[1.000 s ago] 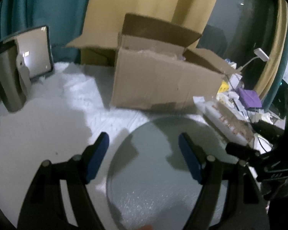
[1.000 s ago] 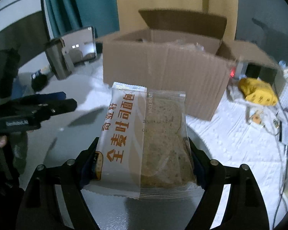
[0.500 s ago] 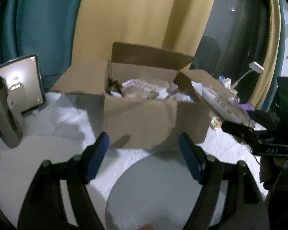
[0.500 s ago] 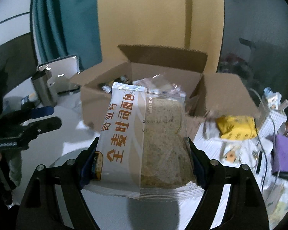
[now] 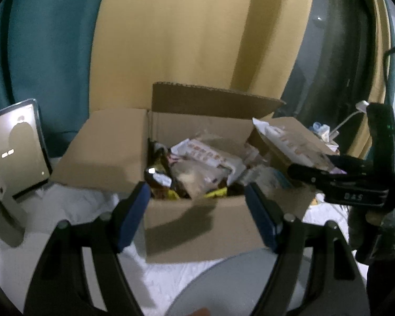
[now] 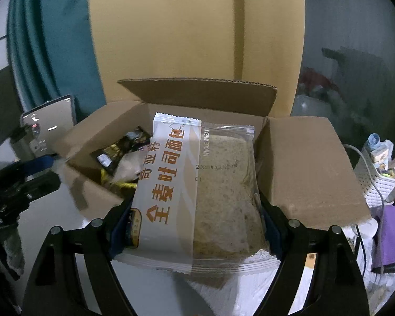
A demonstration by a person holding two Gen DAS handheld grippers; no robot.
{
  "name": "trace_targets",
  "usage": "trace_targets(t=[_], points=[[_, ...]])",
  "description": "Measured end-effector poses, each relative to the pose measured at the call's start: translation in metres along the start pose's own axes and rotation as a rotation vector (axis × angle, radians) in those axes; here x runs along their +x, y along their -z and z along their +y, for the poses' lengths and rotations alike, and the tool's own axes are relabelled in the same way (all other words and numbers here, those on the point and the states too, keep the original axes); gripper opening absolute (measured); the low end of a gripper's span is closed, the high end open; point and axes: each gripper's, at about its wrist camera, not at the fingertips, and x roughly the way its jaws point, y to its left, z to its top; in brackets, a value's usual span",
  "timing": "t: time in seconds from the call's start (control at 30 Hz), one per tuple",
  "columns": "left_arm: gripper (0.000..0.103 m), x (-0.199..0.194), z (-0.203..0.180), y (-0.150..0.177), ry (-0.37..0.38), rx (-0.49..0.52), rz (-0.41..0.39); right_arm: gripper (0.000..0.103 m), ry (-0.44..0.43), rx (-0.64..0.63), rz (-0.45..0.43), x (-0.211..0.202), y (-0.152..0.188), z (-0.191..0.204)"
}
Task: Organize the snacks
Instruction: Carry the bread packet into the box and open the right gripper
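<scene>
An open cardboard box stands on the white cloth, with several snack packets inside; it also shows in the right wrist view. My right gripper is shut on a whole wheat bread packet and holds it above the box's near edge; from the left wrist view it is at the right with the packet over the box's right flap. My left gripper is open and empty, raised in front of the box.
A standing tablet is at the left of the box. A round grey mat lies in front of it. A white basket, a purple item and cables clutter the right. Curtains hang behind.
Both grippers have risen and moved toward the box, so its inside now shows. The bread packet has gone from in front of the box to above its opening.
</scene>
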Motion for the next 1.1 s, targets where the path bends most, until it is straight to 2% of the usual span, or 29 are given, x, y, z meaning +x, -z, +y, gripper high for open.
trace_targets(t=[0.3, 0.43, 0.5, 0.6, 0.77, 1.1], points=[[0.076, 0.032, 0.010, -0.018, -0.015, -0.008, 0.010, 0.085, 0.052, 0.072, 0.034, 0.044, -0.023, -0.023], [0.076, 0.038, 0.010, -0.022, -0.012, -0.003, 0.009, 0.088, 0.087, 0.171, 0.025, 0.056, -0.031, -0.038], [0.079, 0.039, 0.010, -0.022, -0.011, -0.007, 0.011, 0.089, 0.103, 0.174, 0.018, 0.056, -0.035, -0.038], [0.092, 0.039, 0.011, -0.021, -0.004, -0.016, 0.013, 0.089, 0.098, 0.161, 0.014, 0.056, -0.035, -0.034], [0.095, 0.033, 0.010, -0.018, -0.005, -0.021, 0.012, 0.089, 0.085, 0.140, 0.031, 0.057, -0.028, -0.028], [0.097, 0.005, 0.002, -0.006, -0.037, -0.017, 0.006, 0.089, 0.087, 0.127, 0.026, 0.029, -0.012, -0.016]])
